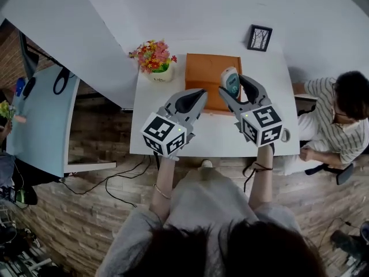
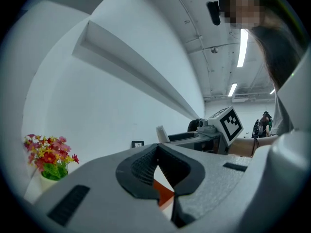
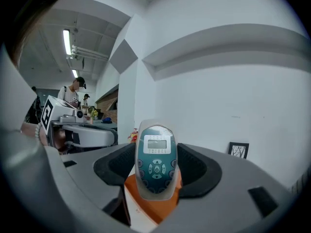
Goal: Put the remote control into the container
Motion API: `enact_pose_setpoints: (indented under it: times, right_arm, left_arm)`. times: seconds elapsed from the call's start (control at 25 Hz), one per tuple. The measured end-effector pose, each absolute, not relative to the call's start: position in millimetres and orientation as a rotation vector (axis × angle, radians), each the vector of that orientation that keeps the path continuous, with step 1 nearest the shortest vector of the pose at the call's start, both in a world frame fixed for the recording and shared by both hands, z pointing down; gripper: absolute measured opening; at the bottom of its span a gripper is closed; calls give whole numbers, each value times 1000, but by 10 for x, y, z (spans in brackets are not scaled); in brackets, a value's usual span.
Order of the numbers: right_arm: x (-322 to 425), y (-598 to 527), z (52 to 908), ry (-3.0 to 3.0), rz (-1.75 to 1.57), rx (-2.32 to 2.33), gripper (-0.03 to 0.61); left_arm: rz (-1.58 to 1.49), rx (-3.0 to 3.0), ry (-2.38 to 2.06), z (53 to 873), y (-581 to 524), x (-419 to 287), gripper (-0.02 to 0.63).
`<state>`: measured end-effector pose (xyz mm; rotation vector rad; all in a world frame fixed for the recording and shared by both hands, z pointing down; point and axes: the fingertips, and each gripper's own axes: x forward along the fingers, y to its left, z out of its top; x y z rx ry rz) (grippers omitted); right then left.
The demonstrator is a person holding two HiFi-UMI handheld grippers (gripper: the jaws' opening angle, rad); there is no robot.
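Observation:
A white remote control (image 1: pixel 230 82) with a teal button face (image 3: pixel 156 163) stands upright between the jaws of my right gripper (image 1: pixel 233 89), which is shut on it. It hangs over the right half of the orange container (image 1: pixel 207 77), a shallow tray at the back of the white table (image 1: pixel 173 140). My left gripper (image 1: pixel 192 101) hovers to the left of it above the table, jaws shut with nothing between them (image 2: pixel 156 171). The orange container (image 2: pixel 164 194) shows just beyond the left jaws.
A pot of red and yellow flowers (image 1: pixel 154 59) stands at the table's back left, a small black picture frame (image 1: pixel 260 37) at the back right against the wall. A person in a striped shirt (image 1: pixel 340 120) sits right of the table. A second table (image 1: pixel 40 117) stands at left.

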<state>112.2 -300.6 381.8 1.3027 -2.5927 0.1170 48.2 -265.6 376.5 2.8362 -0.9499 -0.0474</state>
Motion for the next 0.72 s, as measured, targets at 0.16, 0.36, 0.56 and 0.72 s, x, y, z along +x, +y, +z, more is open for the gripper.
enact_pose_setpoints:
  times: [0.16,0.36,0.56,0.72]
  right_arm:
    - [1060,-3070,3910,-2597,153,1277,270]
    - [1025,-3202,4040,-2567,180,1253,270]
    - [968,-3341,4335,-2513,227,1175,270]
    - [957,-3441,4579,-2464,253,1121,270]
  left_arm:
    - [-15,2802,-968,3860,-2737,403,3]
    - [32,2786,-937,3957,-2853,425,3]
    - [75,2748,-908,4145,-3023,409,3]
    - [103,2708,-884,4359,-3118,398,3]
